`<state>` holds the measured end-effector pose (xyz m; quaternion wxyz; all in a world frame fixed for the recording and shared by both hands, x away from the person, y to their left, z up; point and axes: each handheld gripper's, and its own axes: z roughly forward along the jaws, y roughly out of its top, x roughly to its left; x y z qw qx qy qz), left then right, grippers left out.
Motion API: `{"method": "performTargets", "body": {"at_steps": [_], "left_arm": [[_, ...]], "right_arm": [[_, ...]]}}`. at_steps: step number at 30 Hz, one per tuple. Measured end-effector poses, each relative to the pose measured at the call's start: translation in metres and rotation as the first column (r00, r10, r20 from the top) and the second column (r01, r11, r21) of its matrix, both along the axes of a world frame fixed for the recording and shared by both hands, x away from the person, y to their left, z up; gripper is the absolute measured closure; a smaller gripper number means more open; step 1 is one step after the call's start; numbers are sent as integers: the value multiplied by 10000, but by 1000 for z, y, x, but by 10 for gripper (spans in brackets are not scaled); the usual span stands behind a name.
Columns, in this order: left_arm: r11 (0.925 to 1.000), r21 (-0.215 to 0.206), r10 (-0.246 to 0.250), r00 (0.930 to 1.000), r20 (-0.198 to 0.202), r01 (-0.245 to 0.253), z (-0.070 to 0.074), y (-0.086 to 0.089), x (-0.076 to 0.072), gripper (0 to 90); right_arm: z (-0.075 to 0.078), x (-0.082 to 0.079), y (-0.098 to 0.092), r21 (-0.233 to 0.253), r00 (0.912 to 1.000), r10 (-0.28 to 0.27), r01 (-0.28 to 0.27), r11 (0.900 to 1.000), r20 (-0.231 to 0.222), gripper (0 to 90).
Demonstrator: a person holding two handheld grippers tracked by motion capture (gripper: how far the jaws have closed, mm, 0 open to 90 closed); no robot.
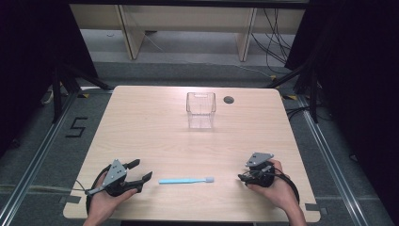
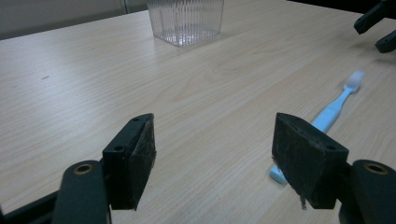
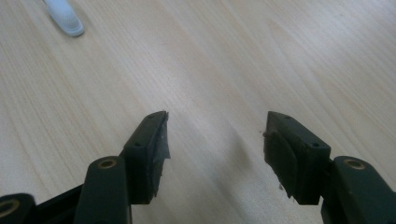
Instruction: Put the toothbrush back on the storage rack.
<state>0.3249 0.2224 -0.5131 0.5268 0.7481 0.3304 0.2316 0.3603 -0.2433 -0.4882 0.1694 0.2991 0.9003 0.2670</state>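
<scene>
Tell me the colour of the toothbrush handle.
Light blue, with a whitish head. The toothbrush shows whole in the high view, lying on the table between the two grippers.

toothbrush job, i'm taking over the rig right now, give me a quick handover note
Left hand-held gripper: open, holding nothing, resting at the near left of the table, just left of the toothbrush's handle end.
Right hand-held gripper: open, holding nothing, at the near right, a little right of the bristle end.
Toothbrush: light blue, lying flat between the two grippers, untouched.
Clear container: upright near the far middle of the table, nothing visible inside.
Done: nothing yet.
Left: probably grasp the toothbrush and place it in the container.
</scene>
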Motion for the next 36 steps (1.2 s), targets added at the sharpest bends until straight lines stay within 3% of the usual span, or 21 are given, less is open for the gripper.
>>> {"method": "performTargets", "body": {"at_steps": [7,10,15,17,19,20,21,22,23,25,26,27,28,29,30,31,32,33,34,35,36], "left_arm": [[9969,595,-472,9972,-579,506,8,-8,7,342],[9922,828,-864,9934,-758,927,14,-12,10,349],[9832,1276,-1205,9891,-843,1307,20,-15,13,356],[9751,1521,-1494,9848,-882,1616,25,-18,15,363],[9665,1646,-1820,9781,-1010,1969,28,-21,16,364],[9581,1875,-1998,9743,-1039,2164,29,-23,17,368],[9581,1875,-1998,9743,-1039,2164,29,-23,17,381],[9469,2049,-2298,9673,-1073,2477,32,-27,19,390],[9469,2049,-2298,9673,-1073,2477,32,-27,19,395],[9250,2312,-2768,9516,-1336,3016,34,-35,23,399],[9250,2312,-2768,9516,-1336,3016,34,-35,23,399],[8970,2692,-3155,9343,-1660,3507,36,-40,26,399],[8970,2692,-3155,9343,-1660,3507,36,-40,26,401],[8640,3127,-3492,9171,-1922,3945,39,-45,30,405],[8496,3316,-3590,9103,-2059,4101,41,-47,32,409],[8496,3316,-3590,9103,-2059,4101,41,-47,32,422],[8199,3680,-3729,8968,-2381,4386,45,-53,35,428],[7987,3885,-3856,8865,-2559,4595,47,-55,36,429],[7987,3885,-3856,8865,-2559,4595,47,-55,36,436],[7794,4032,-3960,8757,-2761,4796,49,-57,38,436],[7349,4431,-4110,8569,-3112,5134,51,-61,42,456]], "right_arm": [[-2,4,0,-688,9990,309,-329,9971,-309,409],[-1,4,1,-754,9977,319,-363,9965,-593,409],[2,3,3,-875,9973,549,-589,9944,-478,410],[5,0,4,-883,9972,346,-404,9953,-669,411],[5,1,4,-984,9962,621,-679,9928,-603,412],[6,1,4,-982,9955,681,-743,9924,-653,413],[6,1,4,-982,9955,681,-743,9924,-653,413],[7,1,4,-1072,9955,626,-701,9918,-717,412],[7,1,4,-1072,9955,626,-701,9918,-717,412],[7,1,6,-1113,9937,738,-830,9903,-839,412],[7,1,6,-1113,9937,738,-830,9903,-839,412],[9,3,8,-1276,9928,733,-851,9882,-949,412],[9,3,8,-1276,9928,733,-851,9882,-949,412],[11,4,9,-1342,9915,888,-1012,9858,-953,411],[12,6,9,-1397,9913,1012,-1123,9838,-841,411],[12,6,9,-1397,9913,1012,-1123,9838,-841,411],[15,6,11,-1312,9908,953,-1075,9855,-961,410],[15,7,11,-1322,9911,963,-1080,9853,-919,410],[17,7,12,-1400,9901,1108,-1222,9826,-867,410],[17,7,12,-1400,9901,1108,-1222,9826,-867,410],[18,7,14,-1329,9907,1010,-1127,9847,-915,409]]}}
